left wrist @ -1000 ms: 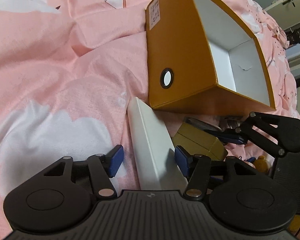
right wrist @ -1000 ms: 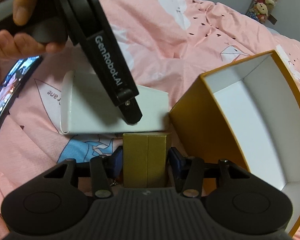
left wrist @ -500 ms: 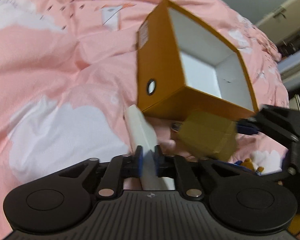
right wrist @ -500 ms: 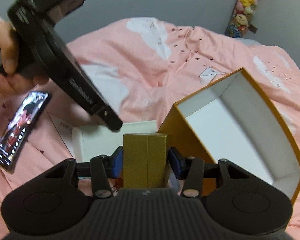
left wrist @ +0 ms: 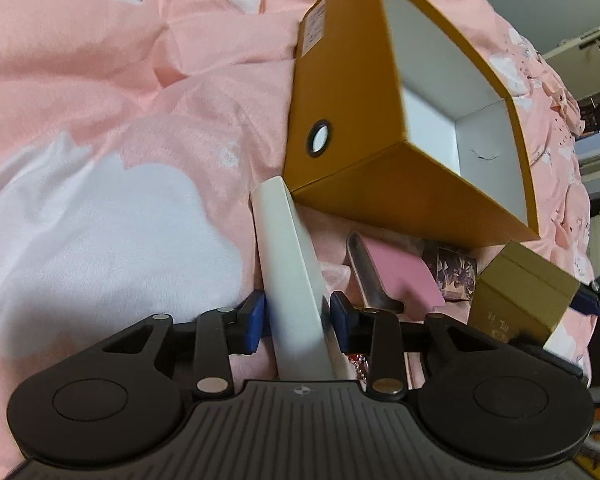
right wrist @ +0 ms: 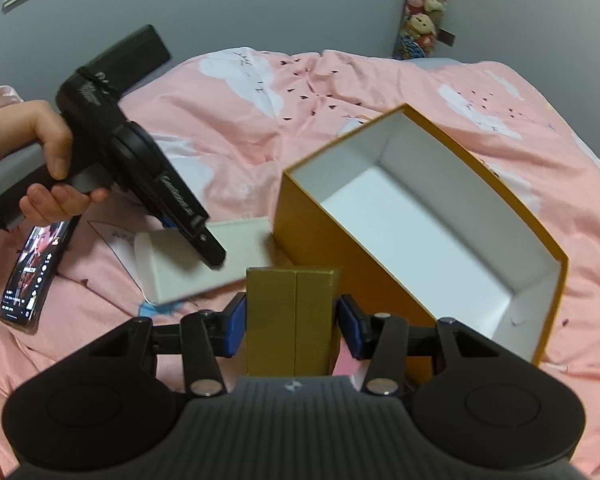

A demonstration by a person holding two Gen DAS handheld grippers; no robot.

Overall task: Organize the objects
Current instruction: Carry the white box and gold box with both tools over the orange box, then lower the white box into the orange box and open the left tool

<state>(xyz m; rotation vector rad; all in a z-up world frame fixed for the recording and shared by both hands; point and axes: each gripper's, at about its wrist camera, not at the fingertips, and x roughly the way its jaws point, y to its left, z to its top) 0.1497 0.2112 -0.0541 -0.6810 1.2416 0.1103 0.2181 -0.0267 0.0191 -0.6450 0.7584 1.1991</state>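
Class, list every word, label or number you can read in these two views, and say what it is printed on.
None can be read.
Sticker on the orange box: print too small.
Lettering on the left tongs: blurred.
Marks on the gold box: illegible.
Phone screen text: too small.

orange box (right wrist: 380, 264): open-topped, white inside, empty, tilted on the bed, a round eyelet in 1 side | white flat box (left wrist: 296, 280): stood on edge, its far end just beside the orange box's near corner | gold box (right wrist: 294, 320): ribbed, closed, upright, raised just before the orange box's near wall
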